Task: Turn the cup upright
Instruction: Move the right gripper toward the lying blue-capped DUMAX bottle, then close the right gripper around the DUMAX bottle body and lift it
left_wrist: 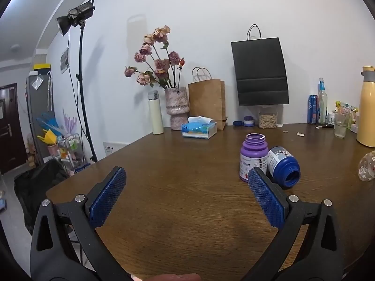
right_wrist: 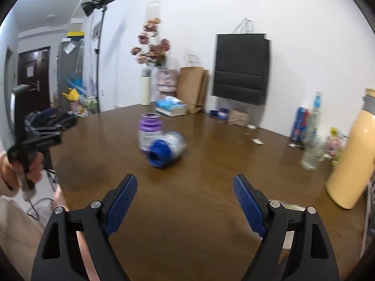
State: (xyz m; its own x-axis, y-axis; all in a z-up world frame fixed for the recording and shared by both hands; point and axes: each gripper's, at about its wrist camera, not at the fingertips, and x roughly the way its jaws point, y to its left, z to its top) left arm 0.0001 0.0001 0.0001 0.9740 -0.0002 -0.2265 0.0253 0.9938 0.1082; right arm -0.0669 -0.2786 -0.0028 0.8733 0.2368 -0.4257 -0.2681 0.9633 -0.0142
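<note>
A blue open-mouthed cup-like jar (left_wrist: 284, 165) lies on its side on the brown table (left_wrist: 187, 199), touching a purple jar (left_wrist: 253, 157) that stands upright. My left gripper (left_wrist: 186, 173) is open and empty, low over the table, with the jars just beyond its right finger (left_wrist: 264, 196). In the right wrist view, which is motion-blurred, the blue jar (right_wrist: 166, 148) lies with its mouth toward me, and the purple jar (right_wrist: 150, 131) stands behind it. My right gripper (right_wrist: 185, 182) is open and empty, short of the jars. The left gripper (right_wrist: 44, 128) shows at the left edge, held in a hand.
A yellow flask (right_wrist: 351, 154), a glass (right_wrist: 313, 154), a bottle and a can (right_wrist: 300, 123) stand at the right. A tissue box (left_wrist: 199, 128), flower vase (left_wrist: 177, 107), white flask (left_wrist: 156, 112) and paper bags (left_wrist: 207, 103) line the back wall. A clear glass object (left_wrist: 367, 166) lies at the right edge.
</note>
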